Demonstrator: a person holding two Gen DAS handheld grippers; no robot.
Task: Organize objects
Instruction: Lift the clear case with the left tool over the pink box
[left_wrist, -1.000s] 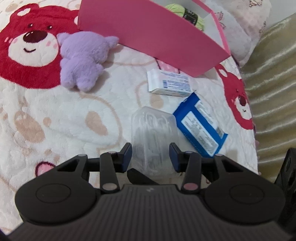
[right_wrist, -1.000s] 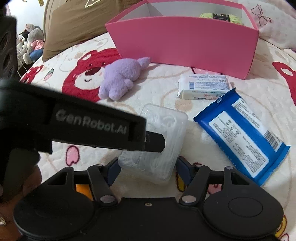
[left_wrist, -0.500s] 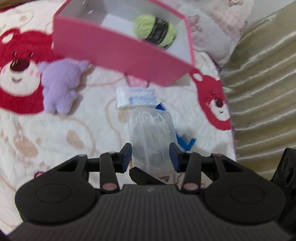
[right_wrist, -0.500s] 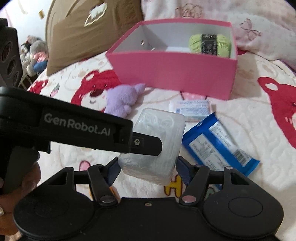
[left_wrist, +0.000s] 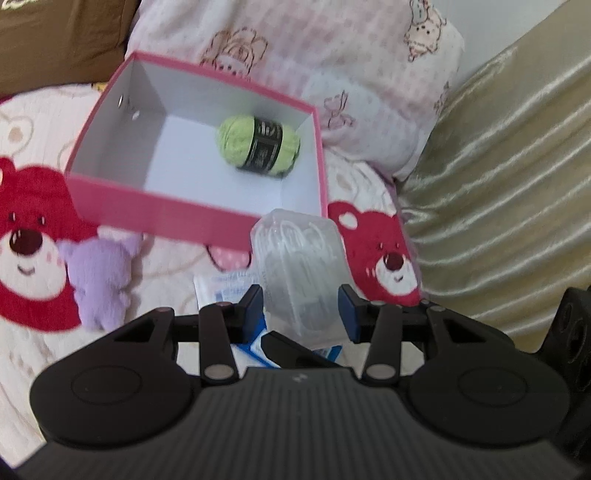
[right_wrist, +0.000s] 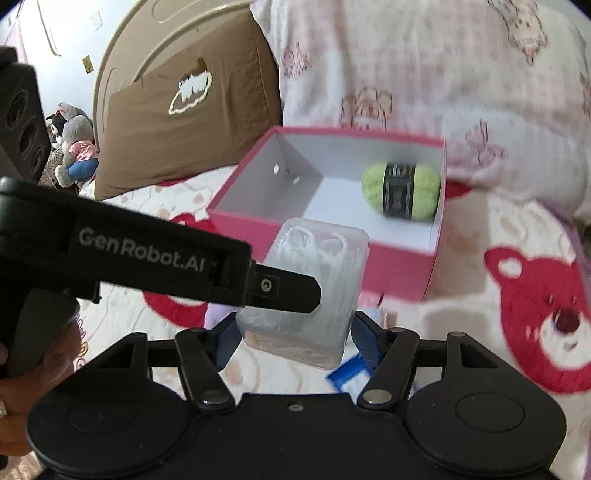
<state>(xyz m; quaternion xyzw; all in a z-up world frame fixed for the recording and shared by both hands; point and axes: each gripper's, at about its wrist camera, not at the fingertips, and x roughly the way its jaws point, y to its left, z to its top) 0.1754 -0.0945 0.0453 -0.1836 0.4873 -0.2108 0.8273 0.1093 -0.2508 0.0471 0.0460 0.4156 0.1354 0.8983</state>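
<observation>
Both tools pinch one clear plastic box of floss picks (right_wrist: 314, 291) off the bed: the left tool (left_wrist: 301, 308) grips its narrow sides, the right tool (right_wrist: 293, 338) its wider sides. Just ahead sits the open pink box (left_wrist: 155, 206), green yarn ball (left_wrist: 258, 146) inside.

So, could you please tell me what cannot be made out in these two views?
- Left wrist view: the blue packet is mostly hidden behind the left gripper and the clear box.
- Left wrist view: the white packet print is blurred.
- Right wrist view: the yarn label is too blurred to read.
- Right wrist view: the purple toy shows only as a sliver behind the clear box.
</observation>
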